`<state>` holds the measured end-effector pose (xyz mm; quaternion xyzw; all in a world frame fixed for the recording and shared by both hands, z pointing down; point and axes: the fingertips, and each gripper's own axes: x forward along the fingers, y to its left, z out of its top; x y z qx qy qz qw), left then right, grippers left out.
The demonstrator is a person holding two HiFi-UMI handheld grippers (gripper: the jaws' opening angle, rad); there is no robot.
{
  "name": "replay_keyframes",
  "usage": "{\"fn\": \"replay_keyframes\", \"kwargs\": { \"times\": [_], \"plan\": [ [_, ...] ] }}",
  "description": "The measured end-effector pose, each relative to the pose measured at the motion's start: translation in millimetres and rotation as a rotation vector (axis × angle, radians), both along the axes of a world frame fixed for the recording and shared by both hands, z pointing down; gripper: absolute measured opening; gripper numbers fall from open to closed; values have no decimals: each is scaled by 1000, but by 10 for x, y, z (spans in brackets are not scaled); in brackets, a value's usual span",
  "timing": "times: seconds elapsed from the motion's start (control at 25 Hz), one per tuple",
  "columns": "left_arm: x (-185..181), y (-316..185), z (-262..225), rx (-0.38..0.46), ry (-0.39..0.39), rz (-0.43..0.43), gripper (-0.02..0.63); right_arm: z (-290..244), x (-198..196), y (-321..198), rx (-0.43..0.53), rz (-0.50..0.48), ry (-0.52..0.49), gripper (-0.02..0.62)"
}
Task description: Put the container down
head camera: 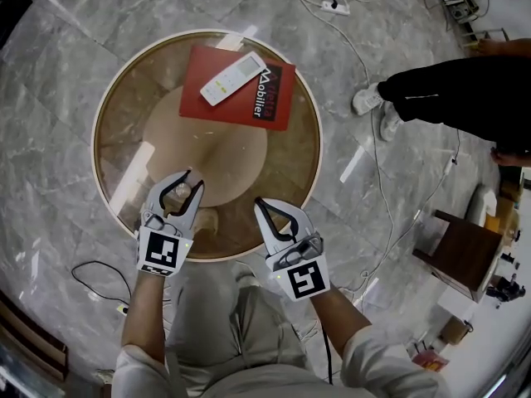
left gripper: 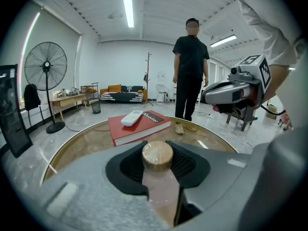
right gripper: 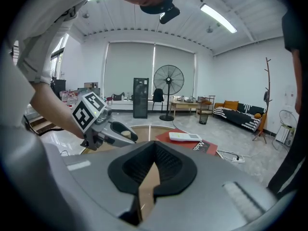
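container base: hid by L jaws | bystander: cut off, rt edge

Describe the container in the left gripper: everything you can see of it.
The container is a small jar with a round, tan, wood-like lid under glossy film and a pale, pinkish-looking body. It stands upright, clamped between the fingers of the left gripper, lid poking above them, over the near side of the round table. Its base is hidden, so contact with the table cannot be told.
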<state>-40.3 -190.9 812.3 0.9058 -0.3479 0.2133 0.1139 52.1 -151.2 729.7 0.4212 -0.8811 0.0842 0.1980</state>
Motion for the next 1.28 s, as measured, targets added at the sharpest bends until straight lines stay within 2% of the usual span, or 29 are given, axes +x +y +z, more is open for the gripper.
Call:
{"fn": "replay_keyframes", "kwargs": {
  "times": [0.24,0.6,0.64,0.72,0.88,1.28],
  "plan": [
    [78,14,150,26,-15,29,123,178,11,18,-16,-4,3,3],
    [95,-4,137,51,-12,45,131,149,-37,-21,3,-11,-8,3],
    [94,-9,122,54,-10,47,138,142,-37,-22,4,-8,-11,3],
    [86,-17,107,52,1,47,214,141,-35,-22,3,-8,-10,3],
    [58,-6,110,48,11,47,256,152,-35,-22,4,-16,4,3],
    [-42,80,-49,54,0,33,256,-28,-68,-14,27,-21,-6,3]
  ]
}}
